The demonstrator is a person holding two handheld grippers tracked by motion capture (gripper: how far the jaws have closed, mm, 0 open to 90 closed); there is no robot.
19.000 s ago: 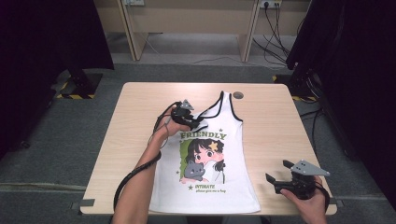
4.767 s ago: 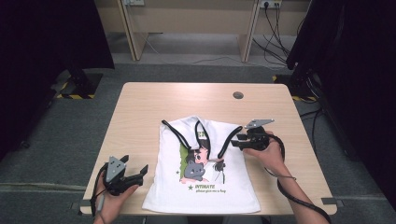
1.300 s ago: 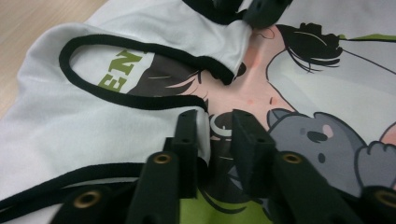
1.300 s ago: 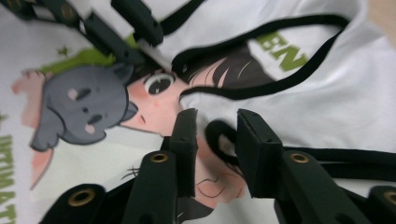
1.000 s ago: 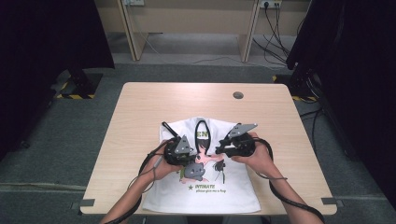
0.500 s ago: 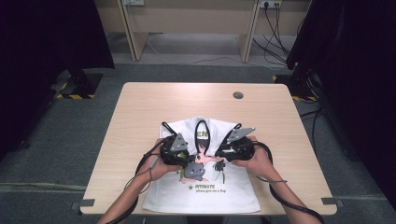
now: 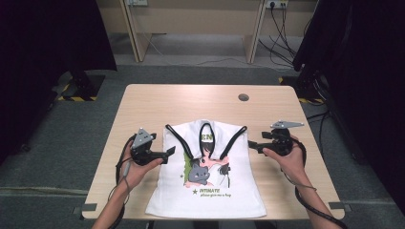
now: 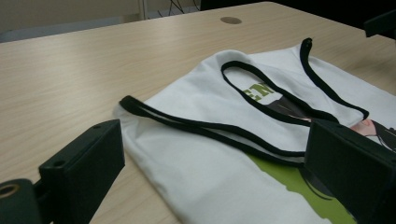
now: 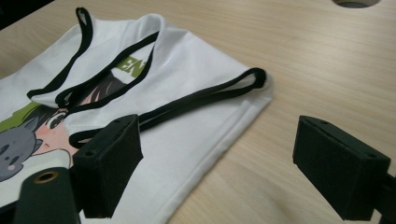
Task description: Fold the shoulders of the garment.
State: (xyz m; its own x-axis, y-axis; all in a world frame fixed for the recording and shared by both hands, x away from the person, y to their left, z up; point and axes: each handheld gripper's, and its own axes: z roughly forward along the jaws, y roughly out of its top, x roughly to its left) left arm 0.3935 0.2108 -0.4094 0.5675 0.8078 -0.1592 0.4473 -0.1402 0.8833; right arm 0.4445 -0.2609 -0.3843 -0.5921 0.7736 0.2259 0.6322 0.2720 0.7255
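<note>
Already the tank top (image 7: 206,174) lies in the middle of the table (image 7: 191,102) with its top part folded down over the print, so from the high view the first fold looks done; the lower half lies flat, unfolded. The left gripper (image 7: 168,152) and right gripper (image 7: 252,144) sit at its two sides, both empty. Along the left gripper view, the jaws stand wide apart over the strap (image 8: 187,123). Along the right gripper view, the jaws gape beside the folded corner (image 9: 254,84) (probably touching nothing, though the near edge is hard to judge).
</note>
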